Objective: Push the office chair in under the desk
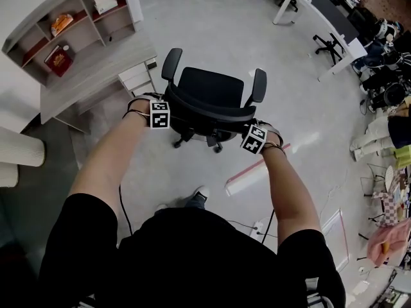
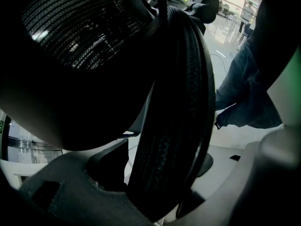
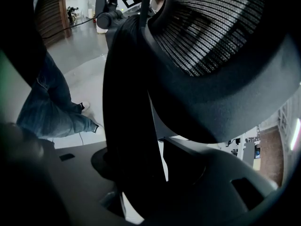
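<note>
We stand right behind the office chair (image 1: 212,92), and the step in hand, as we judge it, is the push itself. Both tools are set on the top rim of its backrest (image 1: 212,112). The left hand-held gripper (image 1: 164,111) sits at the chair's left shoulder and the right hand-held gripper (image 1: 249,132) at its right shoulder. In the left gripper view the thick dark rim stands between the jaws, which are spread wide and clamp it from both sides. The right gripper view shows the same, a wide grip on the rim and nothing else held.

The chair is out on the open floor (image 1: 212,18), not yet under anything. The surface (image 1: 83,76) lies off the chair's left side and a little ahead of it. A white drawer unit (image 1: 136,77) is just beyond the chair's left armrest (image 1: 171,63), and a shelf unit (image 1: 70,18) is further off the same way. The seat faces away from us, not toward the surface.

The next move, as we read it, calls for swinging the chair leftward on its castors until the seat points at the open space under the surface. Then we roll it in with even pressure on both shoulders. An uneven push would likely spin the chair, and the left armrest could catch the drawer unit.
</note>
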The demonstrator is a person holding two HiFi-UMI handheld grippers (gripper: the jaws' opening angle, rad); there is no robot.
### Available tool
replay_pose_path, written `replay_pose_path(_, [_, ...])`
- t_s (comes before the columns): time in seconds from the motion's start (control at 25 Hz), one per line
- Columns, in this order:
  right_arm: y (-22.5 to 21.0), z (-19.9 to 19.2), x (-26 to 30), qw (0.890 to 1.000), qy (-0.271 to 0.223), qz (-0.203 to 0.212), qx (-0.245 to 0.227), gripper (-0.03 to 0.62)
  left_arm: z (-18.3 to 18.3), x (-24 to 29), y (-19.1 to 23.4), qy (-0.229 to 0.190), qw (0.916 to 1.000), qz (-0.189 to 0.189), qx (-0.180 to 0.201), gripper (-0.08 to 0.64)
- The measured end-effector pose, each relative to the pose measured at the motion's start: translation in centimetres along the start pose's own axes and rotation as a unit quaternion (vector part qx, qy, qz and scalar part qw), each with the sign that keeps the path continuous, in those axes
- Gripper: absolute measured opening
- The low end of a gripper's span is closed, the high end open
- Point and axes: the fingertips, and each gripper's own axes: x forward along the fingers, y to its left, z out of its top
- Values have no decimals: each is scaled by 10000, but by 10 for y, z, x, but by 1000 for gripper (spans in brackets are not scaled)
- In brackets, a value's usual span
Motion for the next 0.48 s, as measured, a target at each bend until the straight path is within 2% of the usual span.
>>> replay_pose_path(0.48, [62, 16, -19, 9999, 97, 81, -43, 206, -21, -18, -58, -157, 9998, 78, 78, 297])
